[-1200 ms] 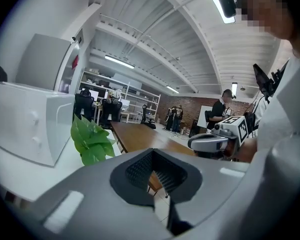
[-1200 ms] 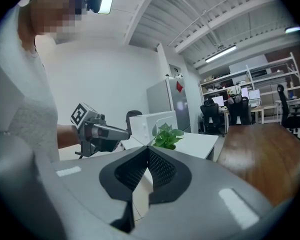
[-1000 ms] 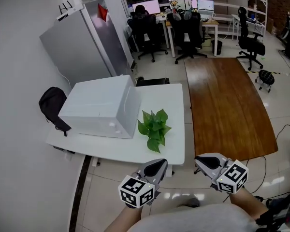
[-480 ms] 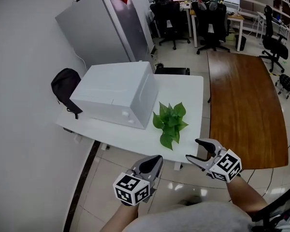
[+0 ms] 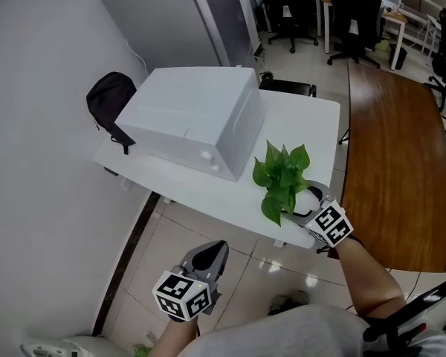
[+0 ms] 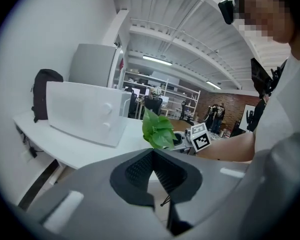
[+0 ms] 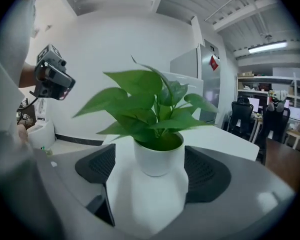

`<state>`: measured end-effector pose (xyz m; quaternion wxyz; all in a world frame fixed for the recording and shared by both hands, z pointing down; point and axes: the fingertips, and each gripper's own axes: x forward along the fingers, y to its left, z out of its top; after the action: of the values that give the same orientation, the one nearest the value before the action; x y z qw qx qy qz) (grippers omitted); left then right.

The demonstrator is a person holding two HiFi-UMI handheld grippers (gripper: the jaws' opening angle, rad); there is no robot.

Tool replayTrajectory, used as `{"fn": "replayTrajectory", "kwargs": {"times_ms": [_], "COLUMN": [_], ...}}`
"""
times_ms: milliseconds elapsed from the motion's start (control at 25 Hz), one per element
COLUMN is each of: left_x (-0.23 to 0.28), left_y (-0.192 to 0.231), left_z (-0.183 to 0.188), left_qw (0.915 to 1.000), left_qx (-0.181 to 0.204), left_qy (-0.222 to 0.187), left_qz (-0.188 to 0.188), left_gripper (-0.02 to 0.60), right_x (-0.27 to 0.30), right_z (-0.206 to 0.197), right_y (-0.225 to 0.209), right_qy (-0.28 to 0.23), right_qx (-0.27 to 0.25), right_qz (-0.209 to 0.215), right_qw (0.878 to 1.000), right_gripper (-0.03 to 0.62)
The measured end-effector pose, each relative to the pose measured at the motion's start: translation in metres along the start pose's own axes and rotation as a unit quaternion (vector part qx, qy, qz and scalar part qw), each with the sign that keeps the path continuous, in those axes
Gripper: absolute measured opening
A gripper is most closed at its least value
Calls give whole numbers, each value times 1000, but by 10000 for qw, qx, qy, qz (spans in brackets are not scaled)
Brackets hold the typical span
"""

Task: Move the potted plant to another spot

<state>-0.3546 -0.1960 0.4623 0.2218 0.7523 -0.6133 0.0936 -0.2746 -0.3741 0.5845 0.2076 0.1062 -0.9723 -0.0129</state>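
Note:
The potted plant (image 5: 281, 173), green leaves in a small white pot (image 7: 158, 156), stands near the front right corner of the white table (image 5: 201, 192). My right gripper (image 5: 303, 201) is at the table's edge, and its jaws have just been opening. They are open now, with the pot between the pads (image 7: 97, 169) and a gap on each side. My left gripper (image 5: 212, 250) hangs shut and empty below the table's front edge, to the left of the plant. In the left gripper view the leaves (image 6: 157, 131) show past the shut left gripper (image 6: 152, 154).
A white microwave-like box (image 5: 197, 114) stands on the table just left of the plant. A black backpack (image 5: 110, 95) hangs at the table's far left. A brown wooden table (image 5: 390, 155) lies to the right, with a grey fridge (image 5: 171, 13) and office chairs (image 5: 286, 10) behind.
My right gripper went forward and down to the plant, and its jaws opened around the pot. The left gripper sank to the lower left. The table came nearer in view.

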Motion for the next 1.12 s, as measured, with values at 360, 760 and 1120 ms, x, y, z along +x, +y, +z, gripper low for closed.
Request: {"fn": "replayTrajectory", "kwargs": {"times_ms": [360,760,1120], "left_x": [-29,-42,-36], "left_y": [27,32,32], "left_z": [-13,-16,-16], "left_qw": [9982,9968,9974], "left_qx": [-252,-269,-232], "left_qy": [8,21,48], "left_qz": [549,748,683], "left_gripper": [-6,-6,-6], "right_x": [52,64,65], "right_z": [-18,-15,-17], "right_y": [-14,-12,-13], "right_qy": [119,124,128], "right_qx": [238,347,405], "right_qz": [105,300,173], "right_qw": [9996,9989,9989], "right_gripper": [448,462,468]}}
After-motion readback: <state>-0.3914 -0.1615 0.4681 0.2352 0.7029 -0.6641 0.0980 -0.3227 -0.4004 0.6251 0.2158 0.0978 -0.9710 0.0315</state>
